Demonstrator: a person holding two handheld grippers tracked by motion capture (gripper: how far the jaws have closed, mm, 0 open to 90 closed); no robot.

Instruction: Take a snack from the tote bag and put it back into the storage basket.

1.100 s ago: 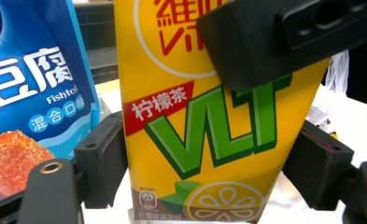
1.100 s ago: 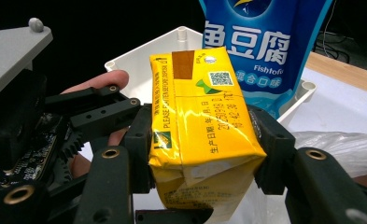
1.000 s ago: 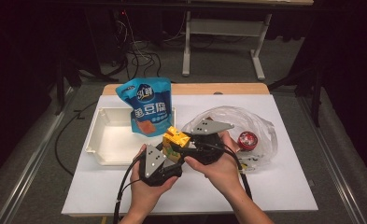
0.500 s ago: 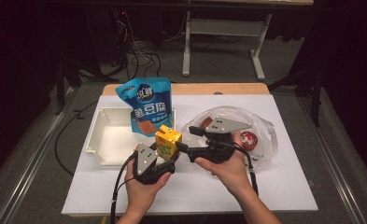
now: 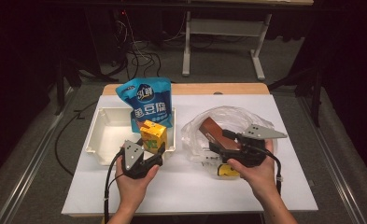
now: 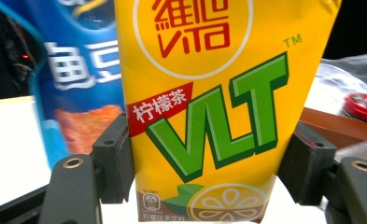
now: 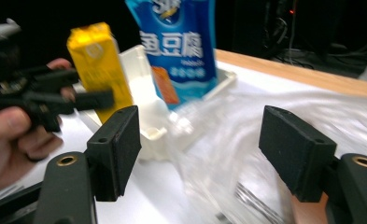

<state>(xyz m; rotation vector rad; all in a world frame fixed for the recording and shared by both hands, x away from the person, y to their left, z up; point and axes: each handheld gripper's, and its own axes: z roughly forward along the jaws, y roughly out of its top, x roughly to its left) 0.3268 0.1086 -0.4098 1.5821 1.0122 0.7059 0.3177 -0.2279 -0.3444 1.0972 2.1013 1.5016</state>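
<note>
My left claw (image 5: 154, 150) holds the yellow lemon tea carton (image 5: 153, 136) upright by its lower sides, the pads pressed on both flanks as the left gripper view shows (image 6: 208, 107), and it hangs at the near right corner of the white tray (image 5: 95, 135), just in front of the blue fish tofu pouch (image 5: 147, 103) that stands in the tray. My right claw (image 5: 214, 149) has just been opening; its jaws stand wide with nothing between them, over the crumpled clear plastic bag (image 5: 228, 121) on the bench (image 5: 181, 186), where a brown box (image 5: 214, 130) lies. As I judge it, the step in hand is setting the carton into the tray. To do it well I should carry the carton clear over the tray's rim before lowering, keep it upright and off the pouch so the pouch does not topple, and let go only once the base rests flat on the tray floor. The grip sits low, so I would move slowly to stop the top from swinging. Meanwhile my right claw can line up square on the next thing in the bag without dragging the film.
</note>
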